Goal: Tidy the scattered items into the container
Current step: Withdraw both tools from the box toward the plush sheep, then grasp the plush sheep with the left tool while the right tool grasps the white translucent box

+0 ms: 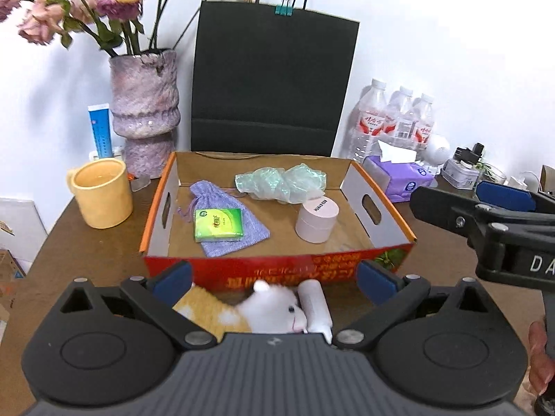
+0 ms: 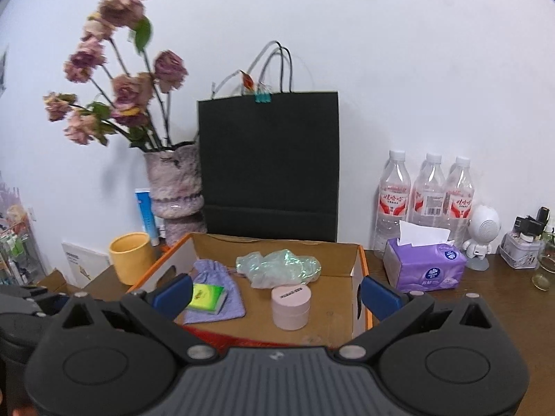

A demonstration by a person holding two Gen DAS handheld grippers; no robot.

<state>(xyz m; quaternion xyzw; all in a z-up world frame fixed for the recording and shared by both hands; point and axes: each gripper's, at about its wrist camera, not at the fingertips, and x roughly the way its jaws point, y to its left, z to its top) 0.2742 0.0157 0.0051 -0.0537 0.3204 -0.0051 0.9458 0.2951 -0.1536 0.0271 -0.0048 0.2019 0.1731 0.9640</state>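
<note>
An open cardboard box with a red front wall stands mid-table; it also shows in the right wrist view. Inside lie a lilac pouch, a green packet, a crumpled green plastic bag and a pink round jar. A white and orange plush toy and a white tube lie on the table just before the box, between my left gripper's open fingers. My right gripper is open and empty, above the box's front edge.
A yellow mug, a vase of dried roses and a blue tube stand left of the box. A black paper bag is behind it. Water bottles, a purple tissue pack and small items are at the right.
</note>
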